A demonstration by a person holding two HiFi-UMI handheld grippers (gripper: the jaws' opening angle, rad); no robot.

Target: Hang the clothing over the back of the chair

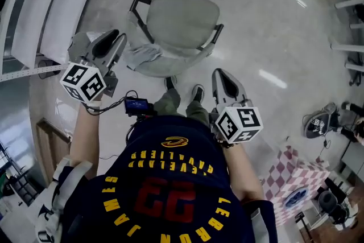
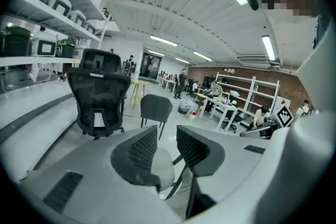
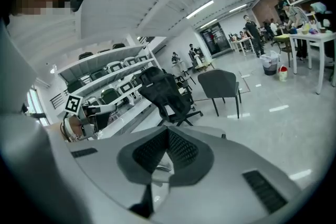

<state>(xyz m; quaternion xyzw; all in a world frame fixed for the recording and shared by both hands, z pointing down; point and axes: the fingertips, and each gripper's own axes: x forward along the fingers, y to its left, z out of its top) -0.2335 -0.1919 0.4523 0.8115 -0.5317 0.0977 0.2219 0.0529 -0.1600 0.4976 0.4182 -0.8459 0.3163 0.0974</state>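
Two grippers: both are held above the floor (image 1: 273, 25), in front of a person in a dark jersey (image 1: 170, 179).
Hidden: the hands sit behind the marker cubes, and the seat covers the base of the chair (image 1: 182, 14).
Hard to make out: a pale shape shows through the left jaws' gap in the left gripper view, and I cannot tell what it is.
Left gripper (image 2: 167, 134): the jaws stand apart with a moderate gap, hold nothing and touch nothing.
Right gripper (image 3: 166, 132): the jaws are closed tip to tip, with nothing gripped between them.
Clothing (image 1: 143, 56): a crumpled grey piece lies on the near-left edge of the pale chair, close beside the left gripper (image 1: 114, 40) and well apart from the right gripper (image 1: 222, 74).
Head view only: it shows the clothing, the pale chair, the person's shoes (image 1: 169, 83) and a pink checked box (image 1: 293, 171).
Gripper views only: they show a long room, a black mesh office chair (image 2: 97, 92), a plain dark chair (image 2: 156, 107) and wall shelves (image 2: 47, 23) with boxes.
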